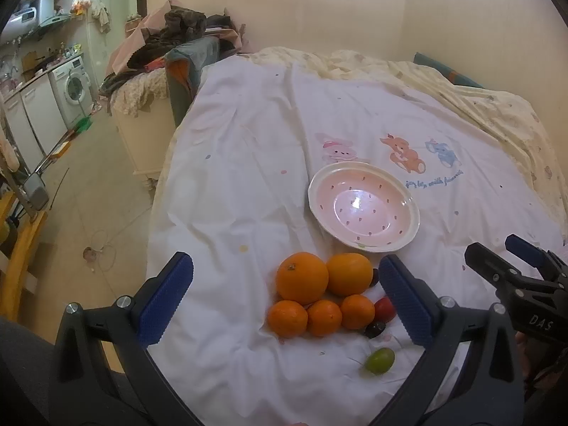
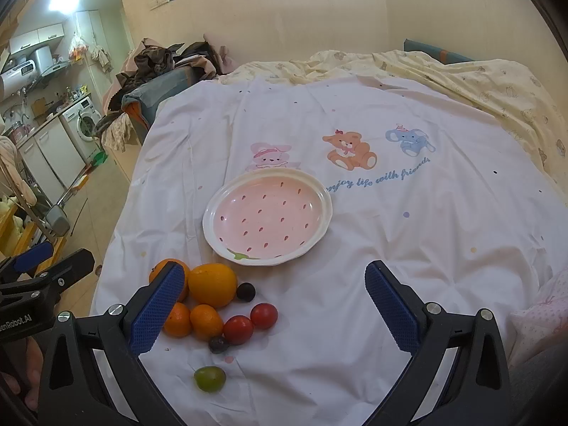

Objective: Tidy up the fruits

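Nothing picked yet, I'd say I'm at the very start. The pink plate (image 2: 268, 218) sits empty on the white sheet (image 2: 390, 248), and the fruit pile (image 1: 319, 298) lies just on the near side of the plate. My left gripper (image 1: 284, 298) hangs over the pile, jaws spread wide; my right gripper (image 2: 277, 305) is spread too, holding nothing. Next, I reckon: drop onto one orange (image 1: 301, 277) and squeeze gently.

plate (image 2: 213, 227): glossy ceramic | sheet (image 2: 390, 248): matt creased cloth | oranges (image 1: 301, 277): dimpled skin
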`<state>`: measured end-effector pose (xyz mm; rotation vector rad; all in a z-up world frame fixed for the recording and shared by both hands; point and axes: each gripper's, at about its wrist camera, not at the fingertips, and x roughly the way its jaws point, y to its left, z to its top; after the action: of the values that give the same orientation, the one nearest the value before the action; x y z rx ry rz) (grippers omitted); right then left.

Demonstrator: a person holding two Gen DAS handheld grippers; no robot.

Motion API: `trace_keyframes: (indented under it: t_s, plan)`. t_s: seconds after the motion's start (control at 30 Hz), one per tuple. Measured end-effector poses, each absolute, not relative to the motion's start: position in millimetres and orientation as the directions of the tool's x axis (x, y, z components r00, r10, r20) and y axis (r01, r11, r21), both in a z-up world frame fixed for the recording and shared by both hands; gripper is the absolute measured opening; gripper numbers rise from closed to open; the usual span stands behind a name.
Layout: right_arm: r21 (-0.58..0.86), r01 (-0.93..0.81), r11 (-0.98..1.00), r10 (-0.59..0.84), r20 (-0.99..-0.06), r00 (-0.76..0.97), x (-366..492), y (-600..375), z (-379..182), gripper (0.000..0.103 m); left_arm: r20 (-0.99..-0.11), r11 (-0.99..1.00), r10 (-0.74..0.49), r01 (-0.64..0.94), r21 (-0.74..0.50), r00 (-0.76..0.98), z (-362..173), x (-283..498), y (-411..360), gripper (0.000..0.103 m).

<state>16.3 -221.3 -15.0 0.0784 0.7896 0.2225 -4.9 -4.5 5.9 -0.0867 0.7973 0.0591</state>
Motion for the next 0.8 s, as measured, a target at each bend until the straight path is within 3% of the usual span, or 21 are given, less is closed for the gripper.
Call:
trace_keyframes:
  t_s: [0.8]
  plan:
    - [0.161, -0.15, 0.975, 0.22, -0.7, 0.679, 16.8, -223.9, -15.4, 0.103, -0.718, 0.994, 0.022, -0.093, -0.06, 0.696, 4.4, -4.4, -1.4, 0.103]
